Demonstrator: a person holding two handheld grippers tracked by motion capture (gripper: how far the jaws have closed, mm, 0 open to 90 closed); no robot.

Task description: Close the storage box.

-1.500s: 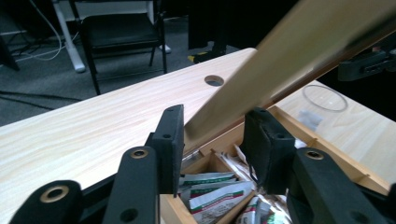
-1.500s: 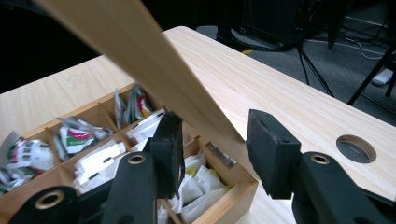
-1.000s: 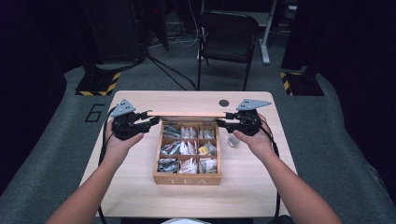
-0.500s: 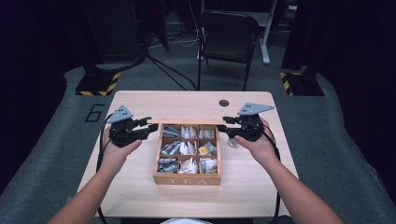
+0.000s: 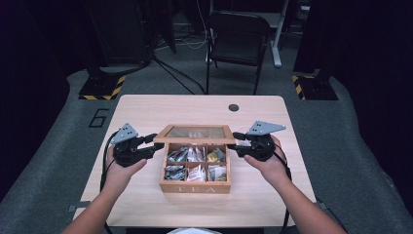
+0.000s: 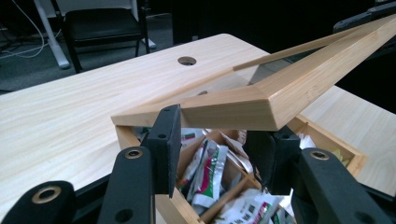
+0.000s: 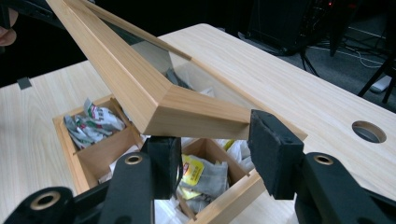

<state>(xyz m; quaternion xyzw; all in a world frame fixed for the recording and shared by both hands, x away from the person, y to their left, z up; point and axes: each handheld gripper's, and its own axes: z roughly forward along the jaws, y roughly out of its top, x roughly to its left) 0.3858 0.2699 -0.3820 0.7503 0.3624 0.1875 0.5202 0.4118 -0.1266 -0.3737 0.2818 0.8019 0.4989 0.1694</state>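
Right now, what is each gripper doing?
Left gripper: shut on the lid, at its corner.
Right gripper: shut on the lid's other front corner.

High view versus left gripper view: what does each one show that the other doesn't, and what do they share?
High view: the person's left hand and right hand, and the TEA lettering on the box front. Left gripper view: a close look at the lid corner between the black pads, with sachets beneath. Shared: the wooden box, its half-raised lid, the table's round hole and the chair.
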